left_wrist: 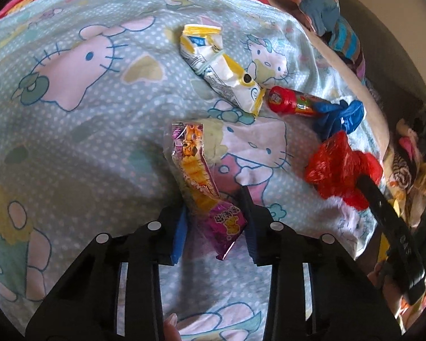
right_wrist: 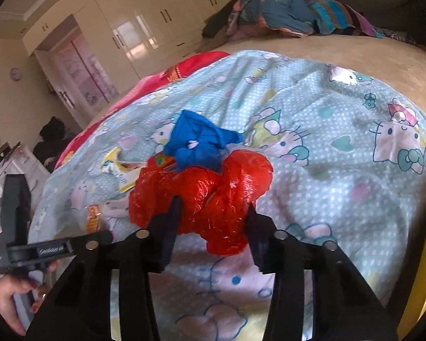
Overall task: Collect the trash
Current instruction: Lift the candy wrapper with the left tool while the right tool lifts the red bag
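Your left gripper (left_wrist: 215,221) stands with its jaws parted around a purple-and-yellow snack wrapper (left_wrist: 201,182), whose lower end lies between the blue-padded fingers (left_wrist: 179,236); whether the pads touch it cannot be told. Your right gripper (right_wrist: 213,221) has its jaws spread wide on either side of a crumpled red plastic bag (right_wrist: 207,196), the black fingertips (right_wrist: 173,213) pressing into its folds without visibly clamping it.

From the left wrist, a white-and-yellow crumpled packet (left_wrist: 221,65) lies at twelve o'clock of the wrapper. A red-capped tube (left_wrist: 292,102) sits just beside the packet's lower end at one o'clock. A blue crumpled bag (left_wrist: 340,116) touches the tube's far end, and the red bag (left_wrist: 338,167) lies at three o'clock.

From the right wrist, the blue bag (right_wrist: 198,145) rests against the red bag's top at twelve o'clock, with the packet (right_wrist: 119,170) at ten o'clock. All of it lies on a pale blue cartoon-cat bedsheet (right_wrist: 340,193). A patterned pillow (right_wrist: 275,11) sits at one o'clock and glossy cream wardrobes (right_wrist: 144,25) at eleven
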### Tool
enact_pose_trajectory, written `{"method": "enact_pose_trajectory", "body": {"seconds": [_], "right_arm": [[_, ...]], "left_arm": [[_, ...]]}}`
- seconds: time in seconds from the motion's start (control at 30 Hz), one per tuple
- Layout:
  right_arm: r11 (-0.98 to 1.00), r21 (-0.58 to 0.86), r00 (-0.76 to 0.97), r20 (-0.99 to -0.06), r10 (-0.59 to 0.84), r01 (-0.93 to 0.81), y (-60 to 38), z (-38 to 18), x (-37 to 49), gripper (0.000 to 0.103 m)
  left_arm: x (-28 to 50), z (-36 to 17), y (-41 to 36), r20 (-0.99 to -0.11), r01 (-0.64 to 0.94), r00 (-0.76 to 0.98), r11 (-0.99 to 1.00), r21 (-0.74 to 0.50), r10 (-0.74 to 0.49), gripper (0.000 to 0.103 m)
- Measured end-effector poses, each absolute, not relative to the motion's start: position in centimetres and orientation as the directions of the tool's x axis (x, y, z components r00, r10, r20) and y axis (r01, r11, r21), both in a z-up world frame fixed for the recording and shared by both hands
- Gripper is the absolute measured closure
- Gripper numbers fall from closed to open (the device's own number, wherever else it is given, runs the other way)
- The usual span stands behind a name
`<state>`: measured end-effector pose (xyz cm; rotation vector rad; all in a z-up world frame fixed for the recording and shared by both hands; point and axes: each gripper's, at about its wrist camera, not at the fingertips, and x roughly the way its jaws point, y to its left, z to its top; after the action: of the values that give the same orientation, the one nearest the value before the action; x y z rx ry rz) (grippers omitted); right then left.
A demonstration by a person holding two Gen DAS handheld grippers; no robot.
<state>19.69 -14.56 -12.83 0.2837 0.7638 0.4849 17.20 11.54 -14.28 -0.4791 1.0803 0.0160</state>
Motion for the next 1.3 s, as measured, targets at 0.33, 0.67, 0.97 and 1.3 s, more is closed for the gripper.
{"method": "enact_pose_trajectory", "body": {"seconds": [0.33,0.67,0.97,1.3], "right_arm": [[0.816,0.366,0.583,-0.573,0.577,-0.447,-12.6,-11.3,16.1,0.063],[0.811,0.360,0.587,-0.563,0.583,-0.461,-13.3,-10.5,14.5,0.063],[0.826,0.318,0.629,-0.539,0.561,-0.465,-14.0,-9.5,13.4,0.063],[0.854,0.279,0.684,-0.514,0.519,-0.439,-15.8,-8.3,12.4,0.063]], "left_arm": [[15.1,-13.9,13.8,-0.779,-0.270,0.561,0.827,-0.493,-0.281,0.080],[13.2,-10.6,13.7,-0.736,-0.218,0.632,0.856,-0.468,-0.241,0.081],[13.2,-7.3,11.3,-0.686,-0.136,0.677,0.871,-0.471,-0.266,0.082],[12.9,-4.7,8.1,-0.643,-0.041,0.704,0.886,-0.461,-0.302,0.082]]}}
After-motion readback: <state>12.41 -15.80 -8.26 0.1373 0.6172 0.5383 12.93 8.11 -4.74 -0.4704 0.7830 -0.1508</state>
